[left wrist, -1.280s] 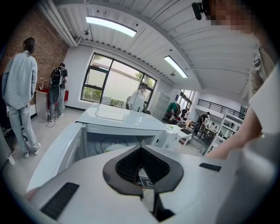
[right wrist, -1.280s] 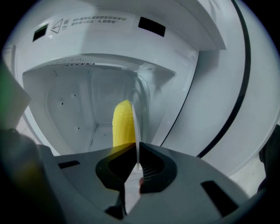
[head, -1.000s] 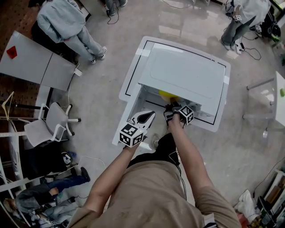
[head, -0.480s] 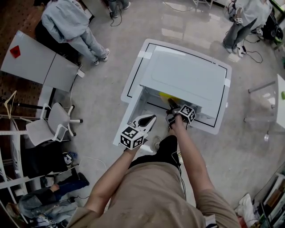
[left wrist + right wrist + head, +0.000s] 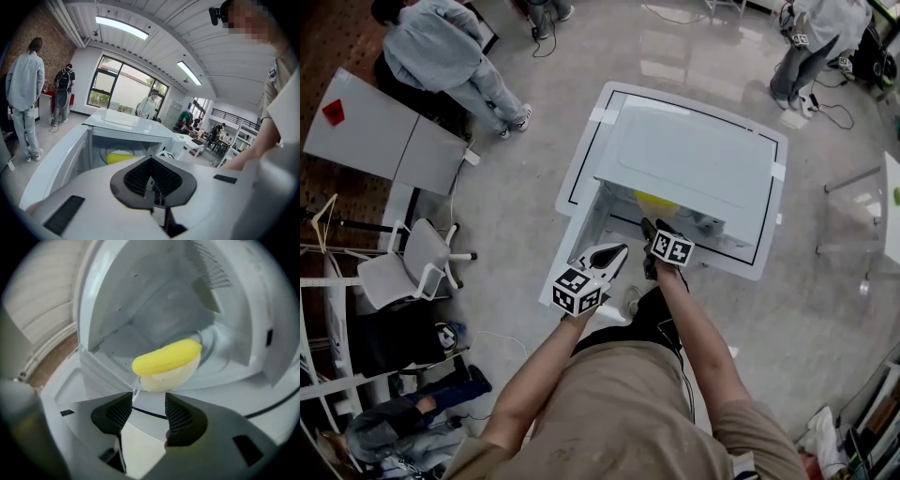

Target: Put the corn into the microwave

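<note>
Evidently the placing step is all but finished. The yellow cob of corn (image 5: 166,357) lies on its side inside the white box-shaped microwave (image 5: 694,159), on the floor of the cavity a little way behind the front opening. The right gripper (image 5: 148,404) sits just outside that opening with its jaws apart and nothing between them. It is aimed at the cob but does not touch it.

The left gripper (image 5: 152,173) is off to the left of the microwave's opening, jaws together. No view shows anything caught between them.

My reading is that what remains is to draw the right gripper straight back from the microwave's front without brushing the cob. After that the door, which stands open on the left side of the microwave, could be shut if that is wanted.

The cob's long axis runs across the cavity, roughly parallel to the microwave's front. In the right gripper view it slants from lower left to upper right. Neither end points out at the opening. A paler patch under the cob may be its reflection on the cavity floor or a lighter part of the cob; I cannot tell which.
</note>
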The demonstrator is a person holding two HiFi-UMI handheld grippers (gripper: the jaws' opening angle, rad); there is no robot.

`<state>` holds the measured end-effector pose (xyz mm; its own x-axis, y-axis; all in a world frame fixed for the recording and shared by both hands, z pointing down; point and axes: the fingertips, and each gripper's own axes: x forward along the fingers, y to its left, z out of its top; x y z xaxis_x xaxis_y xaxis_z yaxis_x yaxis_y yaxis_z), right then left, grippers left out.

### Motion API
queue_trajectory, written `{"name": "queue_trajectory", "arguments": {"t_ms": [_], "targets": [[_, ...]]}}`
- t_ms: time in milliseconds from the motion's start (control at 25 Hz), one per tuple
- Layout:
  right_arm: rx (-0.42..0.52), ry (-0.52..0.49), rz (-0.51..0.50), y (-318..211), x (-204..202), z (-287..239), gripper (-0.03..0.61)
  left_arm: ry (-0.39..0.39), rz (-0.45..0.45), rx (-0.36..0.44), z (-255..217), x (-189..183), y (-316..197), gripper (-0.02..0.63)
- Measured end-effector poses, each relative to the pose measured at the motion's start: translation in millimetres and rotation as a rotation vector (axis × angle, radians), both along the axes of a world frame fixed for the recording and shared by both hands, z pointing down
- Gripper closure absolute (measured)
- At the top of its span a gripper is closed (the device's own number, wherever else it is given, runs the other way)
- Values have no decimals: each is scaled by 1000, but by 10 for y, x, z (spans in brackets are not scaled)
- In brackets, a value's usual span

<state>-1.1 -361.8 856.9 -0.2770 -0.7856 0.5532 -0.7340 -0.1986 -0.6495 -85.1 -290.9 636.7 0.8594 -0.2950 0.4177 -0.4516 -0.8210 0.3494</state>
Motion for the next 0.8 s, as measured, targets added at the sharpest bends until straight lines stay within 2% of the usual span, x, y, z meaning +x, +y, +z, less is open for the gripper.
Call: {"name": "queue_trajectory", "arguments": {"t_ms": [80, 160, 280, 480, 560, 600, 720, 760, 800], "targets": [[-16, 123, -70, -49, -50, 54, 353, 3, 5, 1, -7, 12, 15, 607], [-41, 163, -78, -99, -23, 98, 359, 9, -1, -5, -2, -4, 7, 607], [-99, 154, -44, -148, 92, 163, 455, 18, -26, -20, 16, -70, -30, 608], [-149, 81, 35, -211, 301, 207, 472, 21, -41, -22, 14, -154, -57, 607], [-147, -7, 83, -249, 361, 195, 472, 25, -40, -21, 8, -149, -67, 608], [-146, -86, 114, -272, 372, 184, 472, 28, -39, -20, 3, -141, -71, 607], [-134, -399, 215, -313, 353, 119, 472, 36, -35, -17, -21, -116, -70, 608], [-127, -456, 229, -310, 347, 101, 471, 39, -35, -17, -30, -111, -64, 607], [-122, -464, 224, -295, 343, 92, 469, 42, -35, -18, -37, -111, -58, 609]]}}
